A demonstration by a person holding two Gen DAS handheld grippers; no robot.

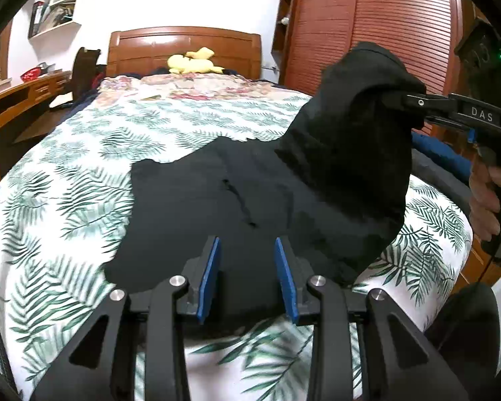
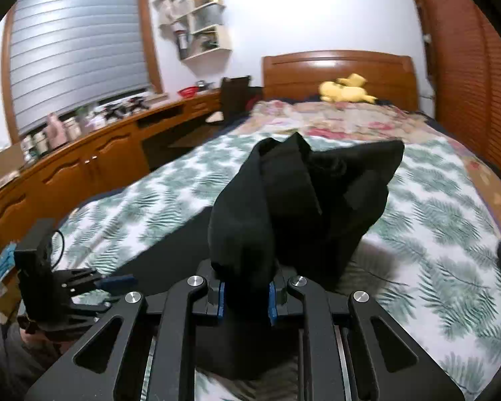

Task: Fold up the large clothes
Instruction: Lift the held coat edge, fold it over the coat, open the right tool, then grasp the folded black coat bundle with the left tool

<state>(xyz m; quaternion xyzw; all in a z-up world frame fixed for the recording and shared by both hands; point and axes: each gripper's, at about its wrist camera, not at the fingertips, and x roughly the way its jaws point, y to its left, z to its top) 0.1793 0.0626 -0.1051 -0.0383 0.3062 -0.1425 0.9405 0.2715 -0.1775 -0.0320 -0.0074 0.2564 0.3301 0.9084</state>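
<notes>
1. The right tool (image 2: 245, 295) is clamped on a bunched fold of the black garment (image 1: 237, 200), its blue pads pressing the cloth from both sides, and holds that fold raised above the bed (image 1: 83, 173).
2. In the left wrist view the right tool (image 1: 417, 108) lies nearly level, entering from the bed's right edge, with the person's hand (image 1: 491, 197) wrapped around its grip.
3. The left tool (image 1: 247, 274) stands partly open over the garment's near edge, nothing between its pads.
4. The rest of the garment lies flat on the leaf-print bedspread near the foot of the bed.
</notes>
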